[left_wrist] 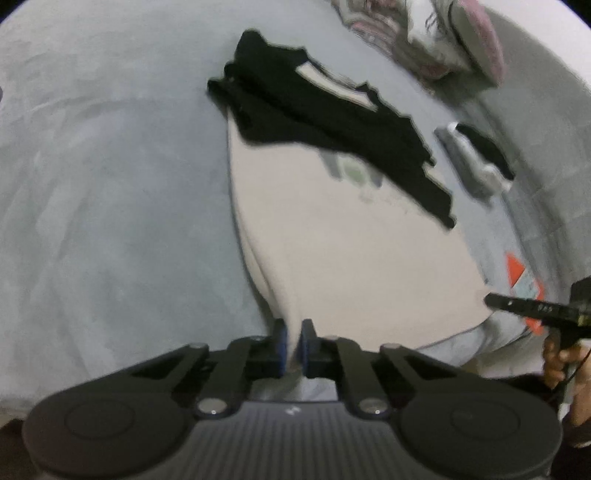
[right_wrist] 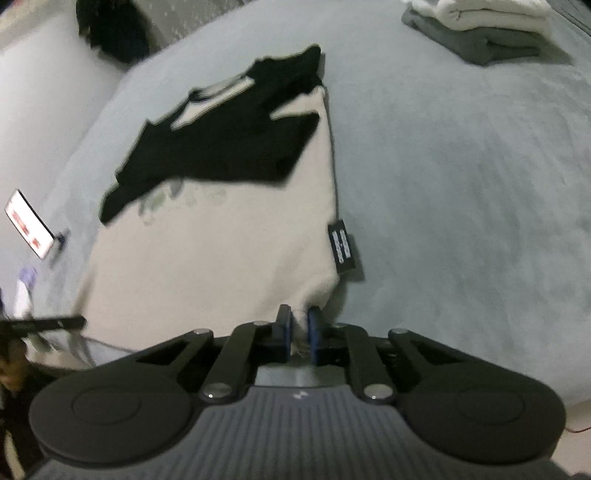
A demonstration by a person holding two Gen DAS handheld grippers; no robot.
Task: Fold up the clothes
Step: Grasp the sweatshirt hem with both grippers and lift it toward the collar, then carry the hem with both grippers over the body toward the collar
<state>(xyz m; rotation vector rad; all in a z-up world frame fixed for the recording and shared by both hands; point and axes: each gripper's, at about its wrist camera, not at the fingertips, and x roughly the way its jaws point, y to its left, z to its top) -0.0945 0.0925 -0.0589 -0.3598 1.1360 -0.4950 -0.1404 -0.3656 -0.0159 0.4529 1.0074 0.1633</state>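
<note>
A cream shirt [left_wrist: 332,258] with black sleeves lies spread on the grey bed [left_wrist: 110,184], filling the middle of both frames. The left claw [left_wrist: 293,347] pinches one bottom corner of its hem; the right claw [right_wrist: 299,332] pinches the other. A folded stack of clothes [right_wrist: 480,26] sits at upper right in the right view
</note>
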